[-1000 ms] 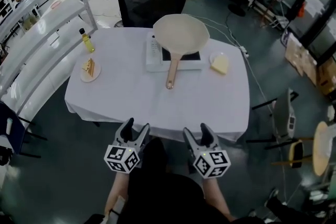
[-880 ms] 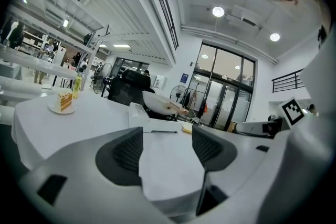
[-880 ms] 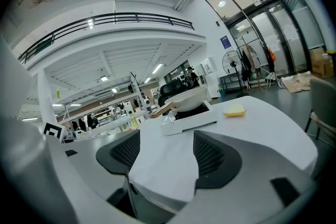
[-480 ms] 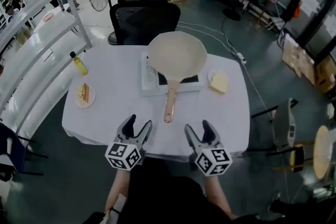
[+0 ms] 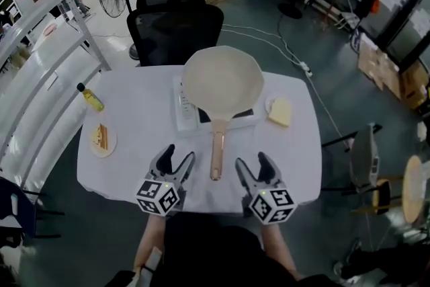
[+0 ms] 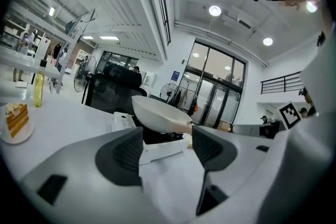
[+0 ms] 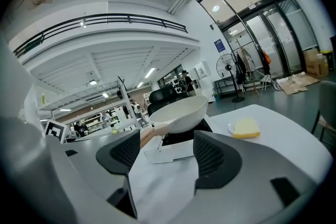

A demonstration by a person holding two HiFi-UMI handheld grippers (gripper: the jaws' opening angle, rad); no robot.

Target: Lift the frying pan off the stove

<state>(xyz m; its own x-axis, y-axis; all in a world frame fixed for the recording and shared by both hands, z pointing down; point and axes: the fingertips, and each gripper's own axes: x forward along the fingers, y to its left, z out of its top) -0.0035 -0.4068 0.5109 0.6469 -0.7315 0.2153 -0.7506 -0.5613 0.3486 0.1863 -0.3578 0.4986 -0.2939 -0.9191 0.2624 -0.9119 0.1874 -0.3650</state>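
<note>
A cream frying pan [image 5: 222, 80] sits on a white portable stove [image 5: 191, 112] in the middle of the white-clothed table [image 5: 141, 158]. Its wooden handle [image 5: 217, 154] points toward me. In the left gripper view the frying pan [image 6: 157, 114] shows above the stove [image 6: 157, 145]; in the right gripper view the frying pan [image 7: 181, 112] sits on the stove [image 7: 170, 149] too. My left gripper [image 5: 174, 165] is open at the table's near edge, left of the handle end. My right gripper [image 5: 258, 168] is open to the handle's right. Both hold nothing.
A plate with a cake slice [image 5: 101, 139] and a yellow bottle [image 5: 89, 97] stand on the table's left side. A plate with a yellow block [image 5: 280, 111] lies right of the stove. A black office chair [image 5: 176, 27] stands behind the table, metal shelving [image 5: 40, 50] at the left.
The table, pan and stove have come closer in the head view. Both grippers now reach the table's near edge, on either side of the handle end. Their jaws stay open.
</note>
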